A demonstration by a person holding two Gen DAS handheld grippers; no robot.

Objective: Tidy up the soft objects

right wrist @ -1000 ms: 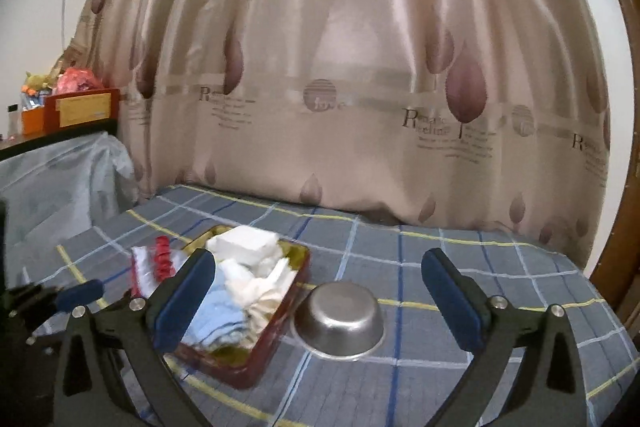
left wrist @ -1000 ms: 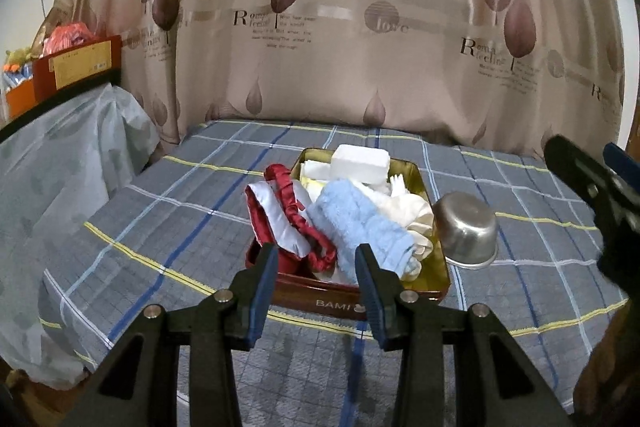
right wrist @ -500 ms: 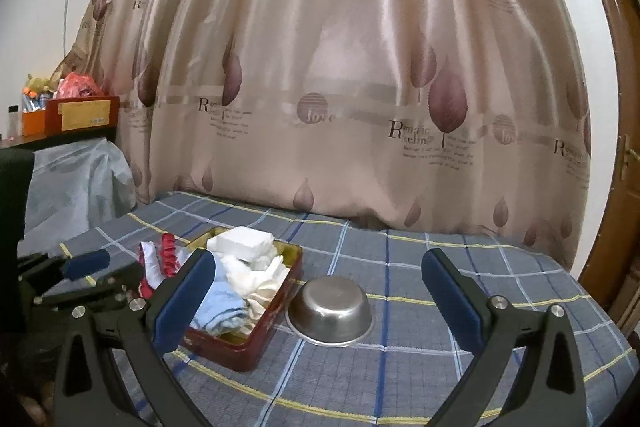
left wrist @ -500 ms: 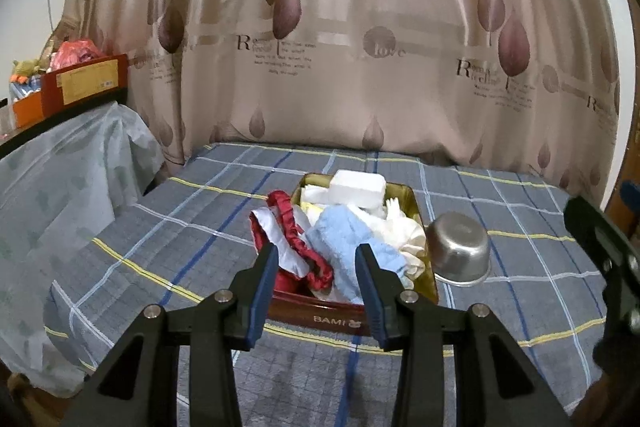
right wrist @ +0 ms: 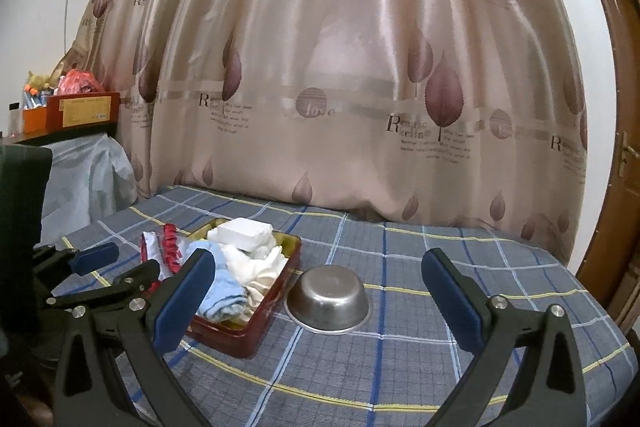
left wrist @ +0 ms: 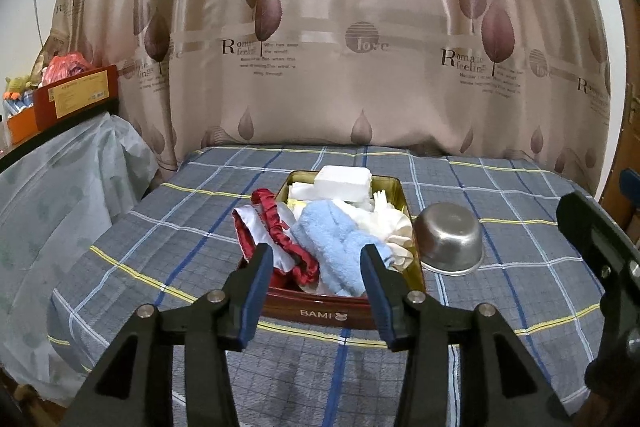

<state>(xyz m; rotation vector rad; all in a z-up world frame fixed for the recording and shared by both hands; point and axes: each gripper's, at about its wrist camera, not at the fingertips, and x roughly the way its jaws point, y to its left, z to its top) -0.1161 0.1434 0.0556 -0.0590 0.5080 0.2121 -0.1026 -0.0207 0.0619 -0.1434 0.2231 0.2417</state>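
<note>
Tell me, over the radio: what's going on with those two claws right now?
Left gripper open, empty. Right gripper open wide, empty. Soft items piled in red tin. Steel bowl upside down beside it.

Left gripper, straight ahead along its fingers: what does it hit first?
Likely the light blue towel heaped at the near end of the red tin, framed by the open left gripper. Depth is unclear; a lower path meets the tin's wall first.
</note>
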